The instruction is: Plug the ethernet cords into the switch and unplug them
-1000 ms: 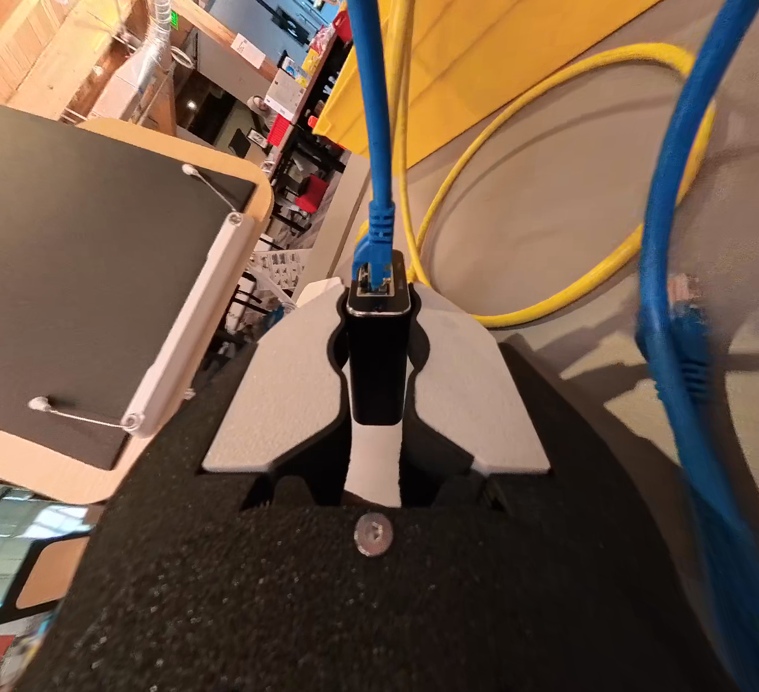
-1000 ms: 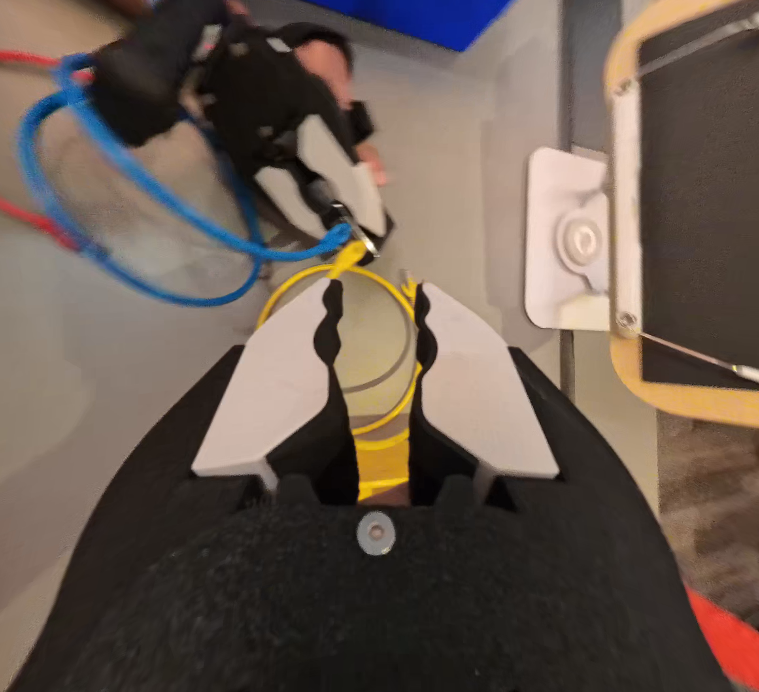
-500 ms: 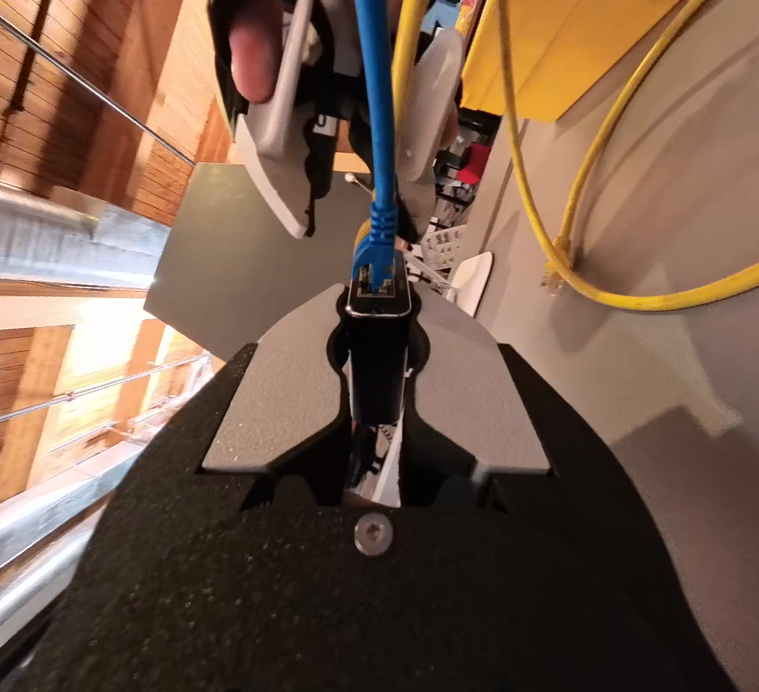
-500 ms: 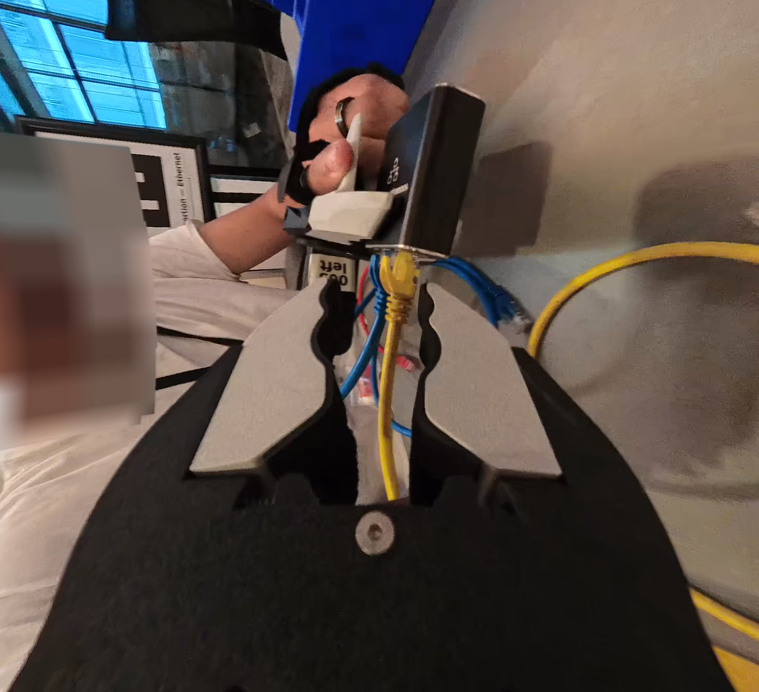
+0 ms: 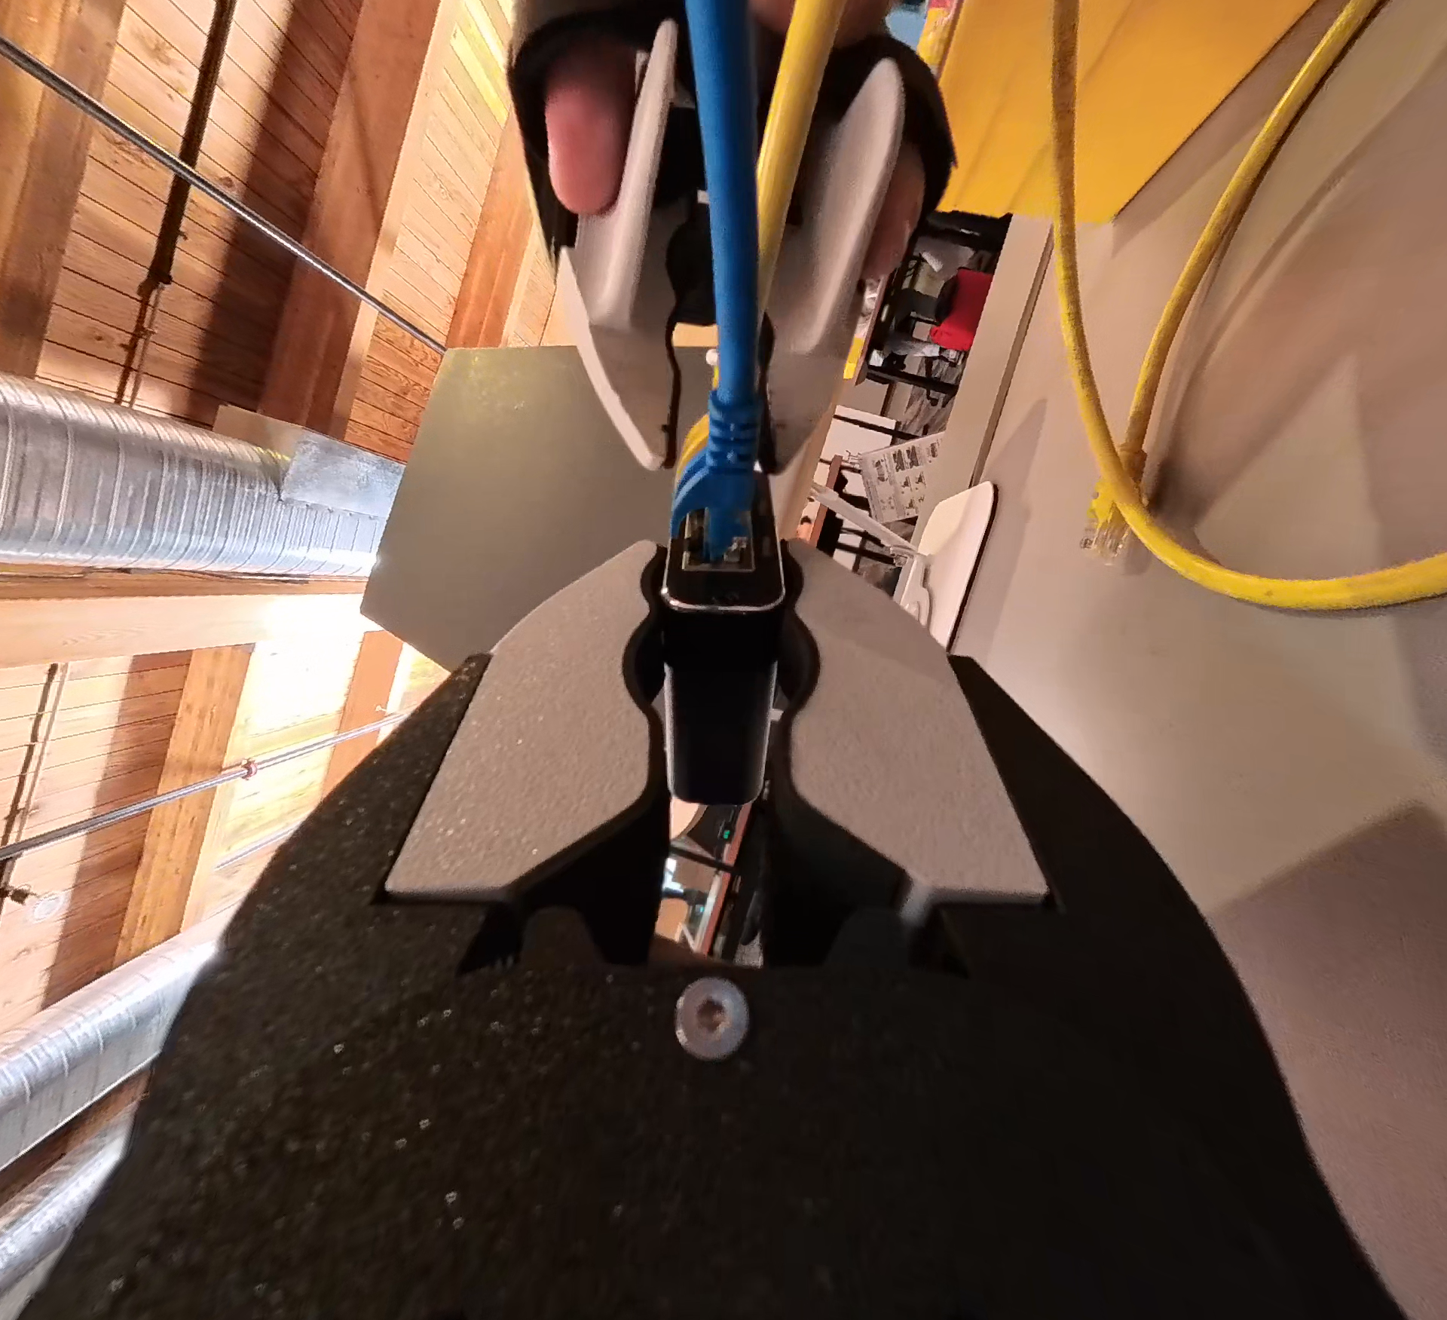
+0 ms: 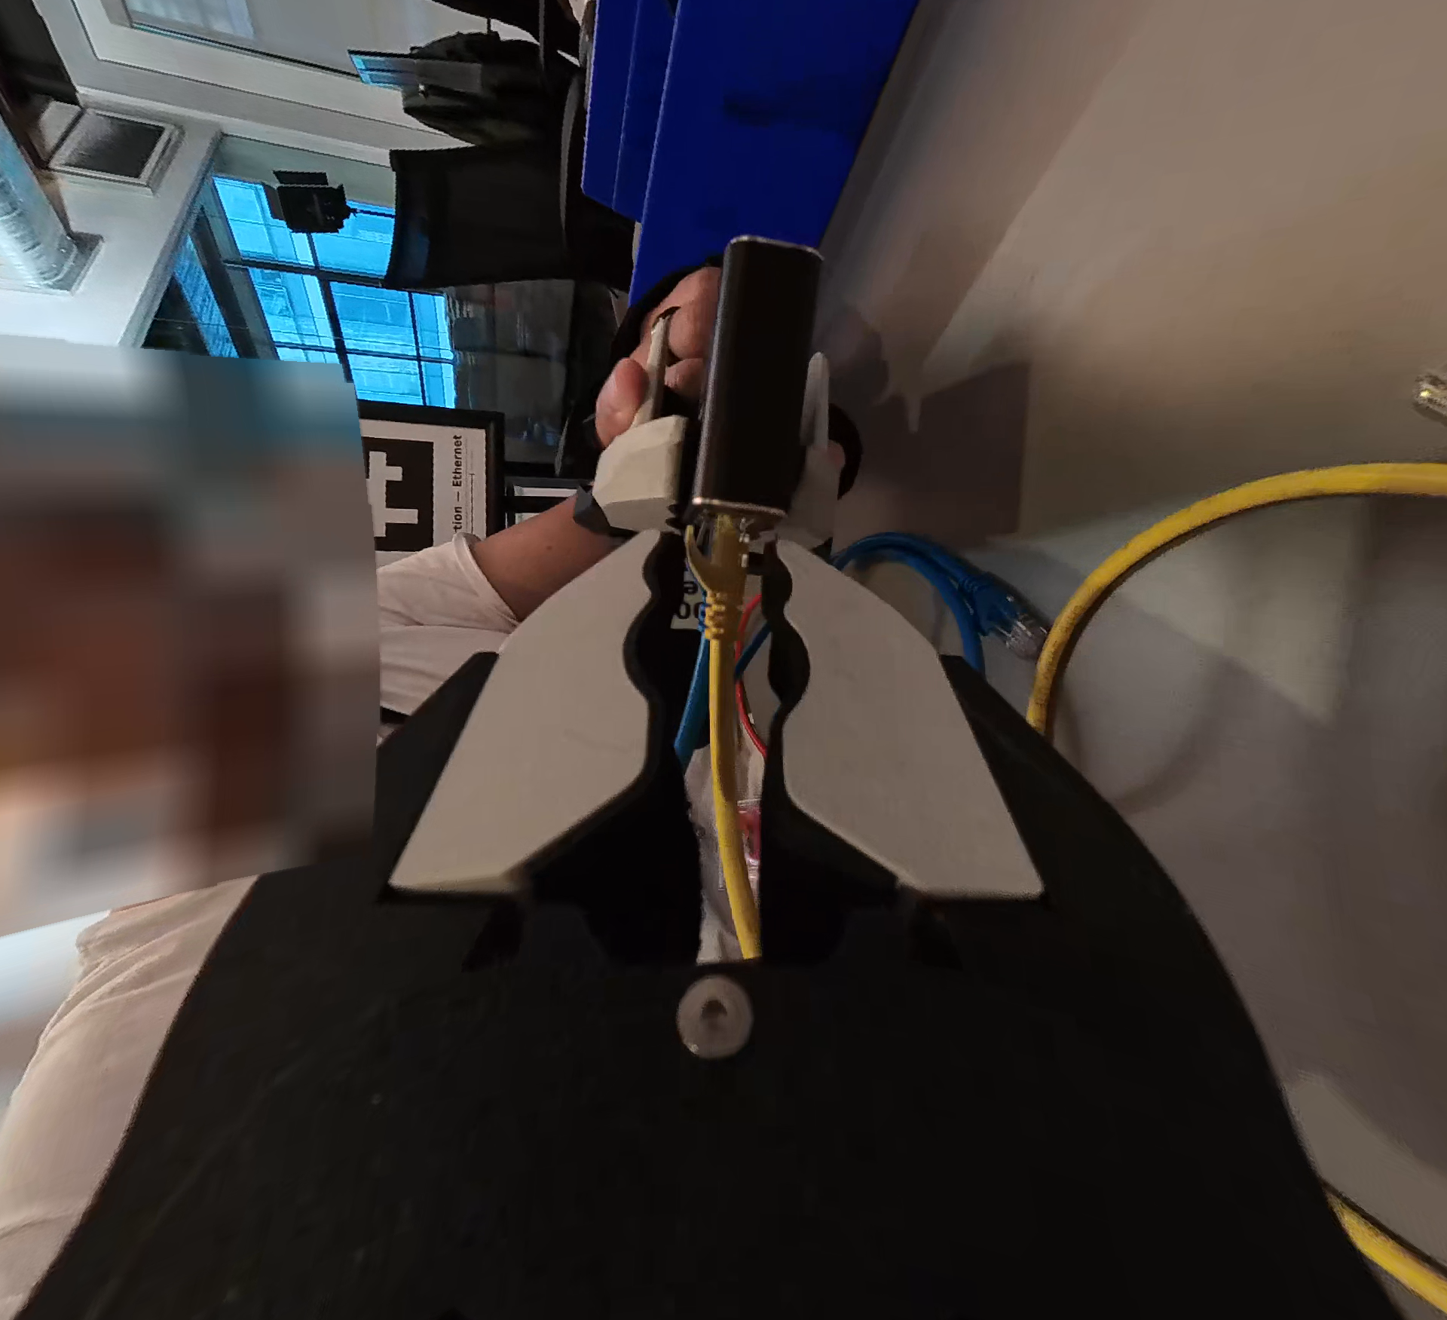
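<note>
My left gripper (image 5: 722,562) is shut on the black switch (image 5: 716,703) and holds it off the table. A blue cord (image 5: 716,491) is plugged into its port face. My right gripper (image 6: 712,562) is right at that face, and its jaws stand a little apart on either side of the yellow cord (image 6: 724,734). The yellow plug (image 6: 724,554) sits in a port of the switch (image 6: 755,374). In the left wrist view the right gripper (image 5: 720,448) straddles both cords just above the switch. The left gripper's fingers (image 6: 642,476) show beside the switch.
A grey table (image 5: 1253,734) carries a loose yellow plug (image 5: 1104,523), a loose blue plug (image 6: 1010,617) and loops of yellow cord (image 6: 1174,515). A thin red cord (image 6: 748,718) hangs behind. A yellow bin (image 5: 1174,29) and a blue bin (image 6: 744,68) stand at the table's edges. The tips of both grippers are at nearly the same place.
Both grippers have tilted up off the table. My right gripper has closed in on the switch's port face, and its jaws have narrowed around the yellow cord. The switch stays held.
</note>
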### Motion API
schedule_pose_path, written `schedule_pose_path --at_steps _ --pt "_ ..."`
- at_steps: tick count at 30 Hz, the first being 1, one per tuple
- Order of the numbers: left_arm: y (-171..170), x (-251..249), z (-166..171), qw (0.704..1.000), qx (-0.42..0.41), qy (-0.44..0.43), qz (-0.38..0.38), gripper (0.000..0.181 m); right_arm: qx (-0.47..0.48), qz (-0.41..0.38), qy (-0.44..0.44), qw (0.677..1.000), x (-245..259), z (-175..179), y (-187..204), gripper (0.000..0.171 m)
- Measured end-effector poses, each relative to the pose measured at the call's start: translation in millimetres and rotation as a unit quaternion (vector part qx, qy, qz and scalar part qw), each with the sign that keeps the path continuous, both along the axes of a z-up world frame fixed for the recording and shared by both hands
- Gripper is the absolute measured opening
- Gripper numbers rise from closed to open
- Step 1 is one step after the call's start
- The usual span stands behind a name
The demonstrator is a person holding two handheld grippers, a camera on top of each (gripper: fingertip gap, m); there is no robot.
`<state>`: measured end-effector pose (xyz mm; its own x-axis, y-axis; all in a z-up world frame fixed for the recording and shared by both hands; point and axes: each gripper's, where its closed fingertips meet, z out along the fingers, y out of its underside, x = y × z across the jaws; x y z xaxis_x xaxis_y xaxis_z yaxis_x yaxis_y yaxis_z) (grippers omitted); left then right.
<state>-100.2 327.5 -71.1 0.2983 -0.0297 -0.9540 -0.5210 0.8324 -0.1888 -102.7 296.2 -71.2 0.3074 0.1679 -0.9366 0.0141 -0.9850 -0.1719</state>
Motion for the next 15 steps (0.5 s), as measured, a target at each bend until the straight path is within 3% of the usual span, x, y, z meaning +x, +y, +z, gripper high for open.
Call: schedule_pose_path --at_steps 15 --pt "0.8 0.6 -3.7 1.000 0.011 0.015 0.005 0.024 0.017 0.028 -0.015 0.999 -6.5 -6.4 -2.7 0.014"
